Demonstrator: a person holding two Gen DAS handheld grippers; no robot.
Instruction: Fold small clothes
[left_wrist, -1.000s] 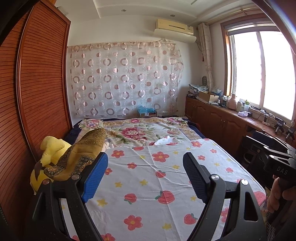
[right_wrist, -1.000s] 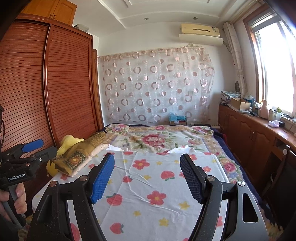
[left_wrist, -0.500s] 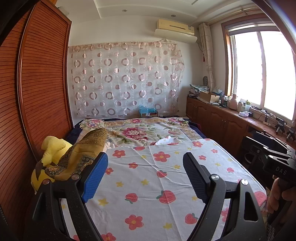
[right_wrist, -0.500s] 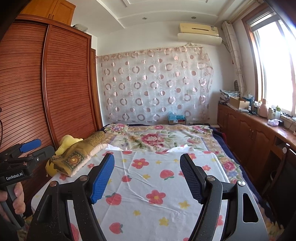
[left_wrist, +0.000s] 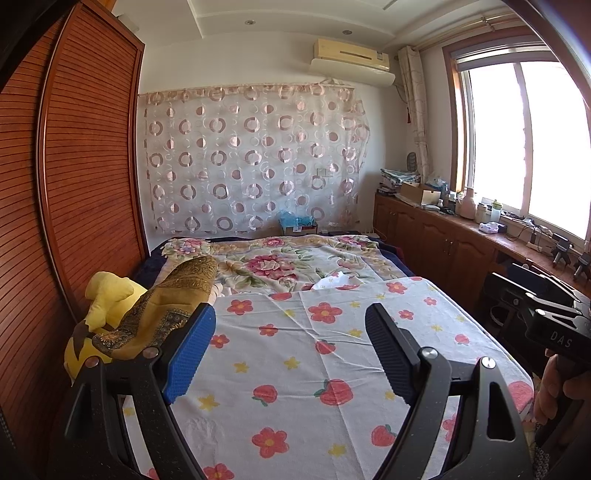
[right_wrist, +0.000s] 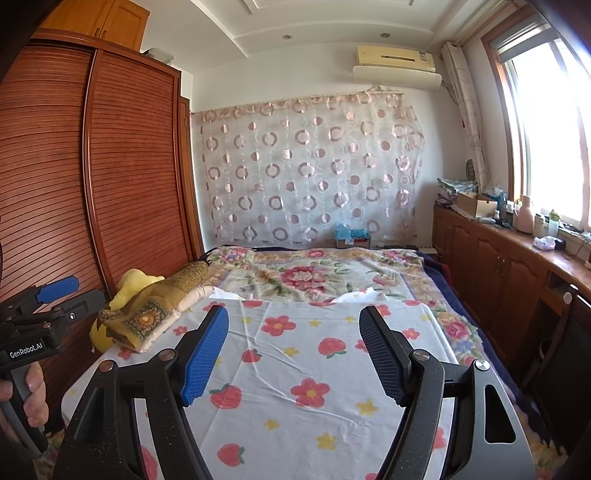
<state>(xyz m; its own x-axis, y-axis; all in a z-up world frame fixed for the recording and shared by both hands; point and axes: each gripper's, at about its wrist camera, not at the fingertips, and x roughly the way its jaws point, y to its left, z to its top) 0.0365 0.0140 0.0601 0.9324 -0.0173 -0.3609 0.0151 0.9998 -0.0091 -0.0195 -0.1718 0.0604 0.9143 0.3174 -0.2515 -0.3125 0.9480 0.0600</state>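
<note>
Two pairs of tongs hover above the near end of the bed, both with their jaws standing wide apart and nothing between them: the left tongs (left_wrist: 290, 354) and the right tongs (right_wrist: 293, 354) look forward along the mattress, held level and clear of the fabric, which reads as a waiting posture before any garment has been fetched. Spread flat over the near half of the bed is a white sheet with red flowers and strawberries (left_wrist: 332, 354), probably laid out as a smooth working surface for folding; only shallow creases cross it. The likeliest thing to fold is a small white piece of cloth (left_wrist: 334, 280) lying crumpled at the far edge of that sheet, roughly in the middle of the bed where the floral blanket (right_wrist: 314, 275) begins; whether it is a garment is too small to tell. At the left edge, against the slatted wardrobe (left_wrist: 66, 206), a gold patterned cloth (right_wrist: 159, 306) lies over a yellow plush toy (right_wrist: 135, 282), pushed aside so the middle stays usable. Along the right wall a wooden counter (right_wrist: 517, 243) under the window carries bottles and boxes. Judged from this, folding has not begun, and the tongs would need to reach far forward first.
</note>
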